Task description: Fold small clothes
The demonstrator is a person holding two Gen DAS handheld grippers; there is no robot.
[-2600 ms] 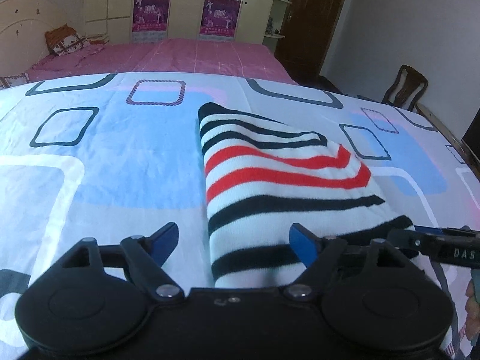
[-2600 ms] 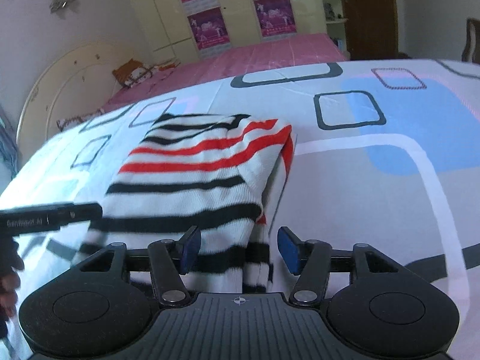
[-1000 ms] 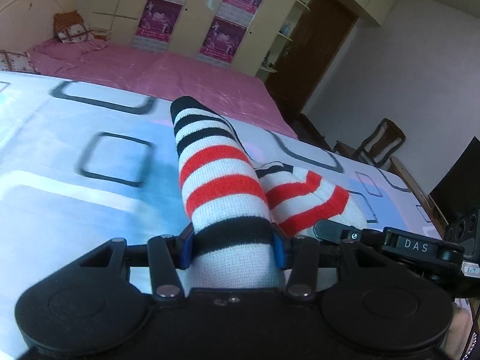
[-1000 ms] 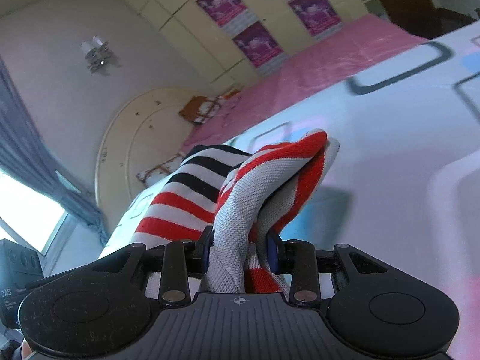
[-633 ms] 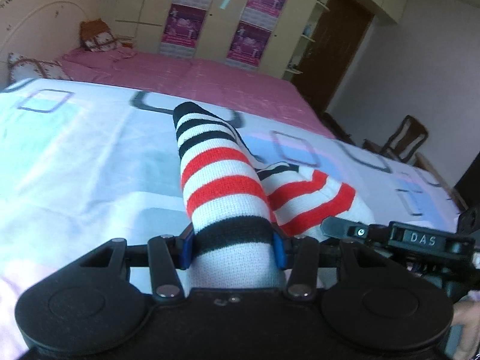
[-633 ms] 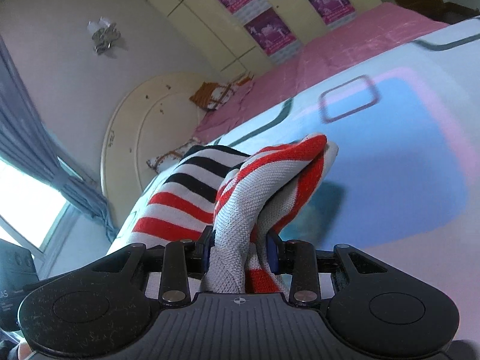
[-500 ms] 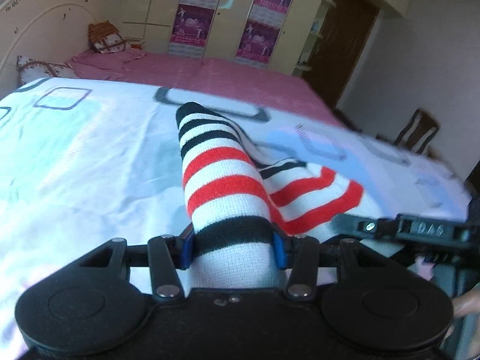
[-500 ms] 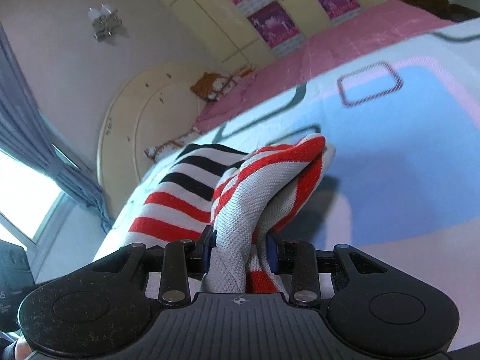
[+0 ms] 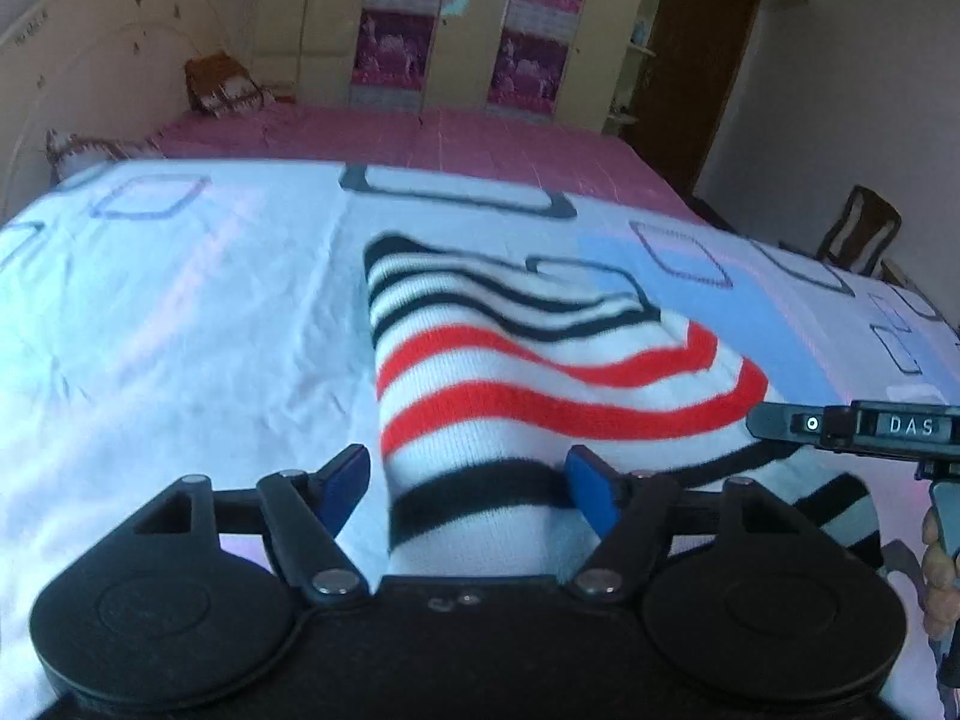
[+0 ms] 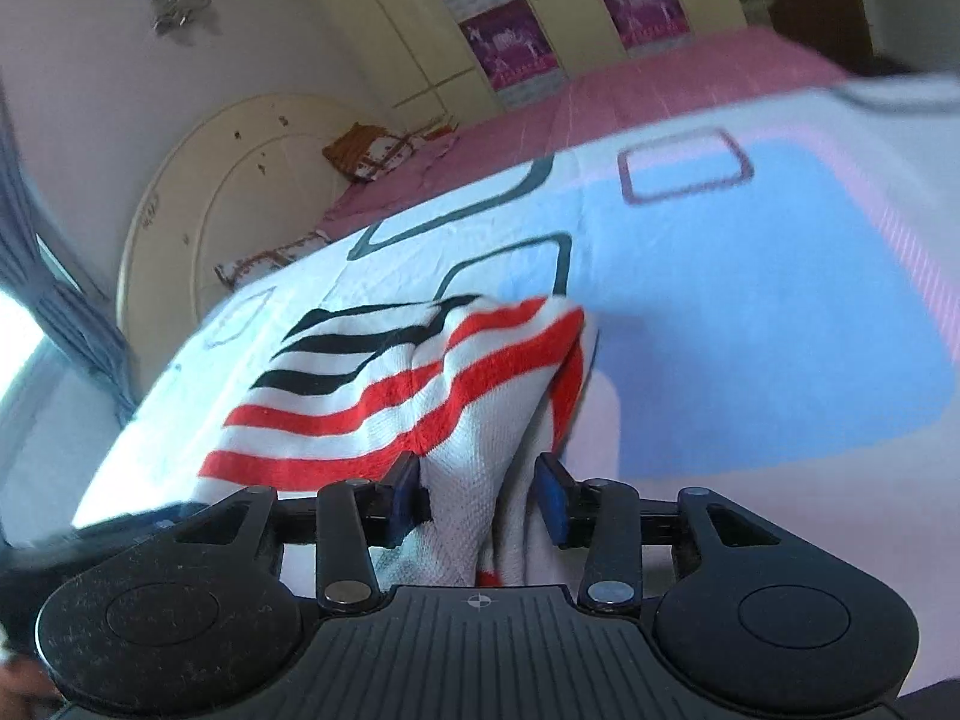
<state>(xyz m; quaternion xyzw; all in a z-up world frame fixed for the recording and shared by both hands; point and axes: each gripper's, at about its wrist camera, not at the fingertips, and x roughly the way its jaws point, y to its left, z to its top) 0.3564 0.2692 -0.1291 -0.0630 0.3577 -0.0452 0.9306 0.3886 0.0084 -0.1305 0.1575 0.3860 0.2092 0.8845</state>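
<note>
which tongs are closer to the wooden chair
Right. The right tongs are at the striped sweater's edge on the chair's side; the left tongs are at its other edge. Both are opening, sweater between their jaws.

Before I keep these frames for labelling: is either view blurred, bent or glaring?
Left wrist view: striped sweater fairly sharp, bedsheet washed out by bright light, wardrobe bowed by the fisheye. Right wrist view: sweater soft, far sheet edge smeared by motion, room tilted, window blown out at the left.
</note>
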